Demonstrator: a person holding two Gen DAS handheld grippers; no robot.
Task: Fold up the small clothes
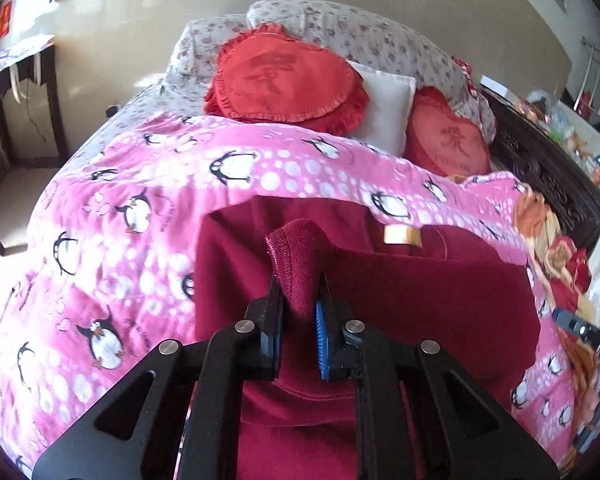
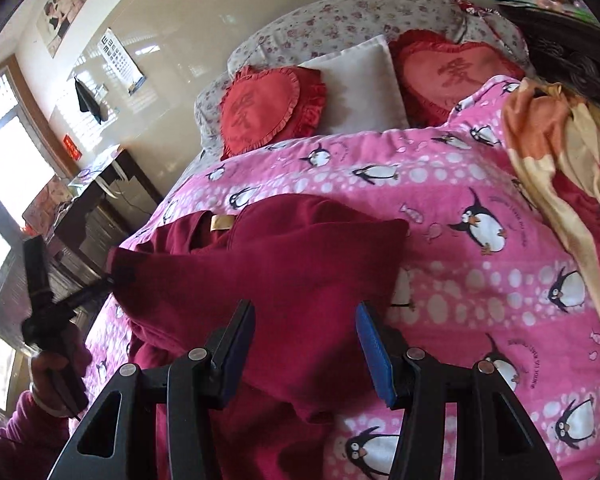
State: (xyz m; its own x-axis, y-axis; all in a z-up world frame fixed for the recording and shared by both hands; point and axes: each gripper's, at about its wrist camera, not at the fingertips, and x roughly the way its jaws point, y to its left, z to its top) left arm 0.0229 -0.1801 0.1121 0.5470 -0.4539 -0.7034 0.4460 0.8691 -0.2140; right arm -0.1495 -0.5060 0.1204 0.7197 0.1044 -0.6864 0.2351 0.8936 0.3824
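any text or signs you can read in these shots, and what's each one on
"E" rows, eye chart on the wall: only the big letters read.
Red-on-red character, heart cushions: cannot read it for certain.
Curved print by the penguins, pink blanket: too small.
Red wall sign, gold garment label: unreadable.

Left gripper (image 1: 300, 300): matte black plastic frame w/ two angled linkage arms per side, each arm w/ a triangular cutout. Four round silver pivot pins run across the linkages. Fingers (image 1: 274, 320) are flat black plates lined w/ blue ribbed pads.

Right gripper (image 2: 306, 344): same build, black arms, triangular cutouts at 7 and 5 o'clock, silver pins, blue ribbed pads on black finger plates.

At 8 o'clock in the right wrist view, a hand (image 2: 58, 372) on a black handle, w/ a magenta-pink knit sleeve (image 2: 18, 436) and a pale cuff edge.
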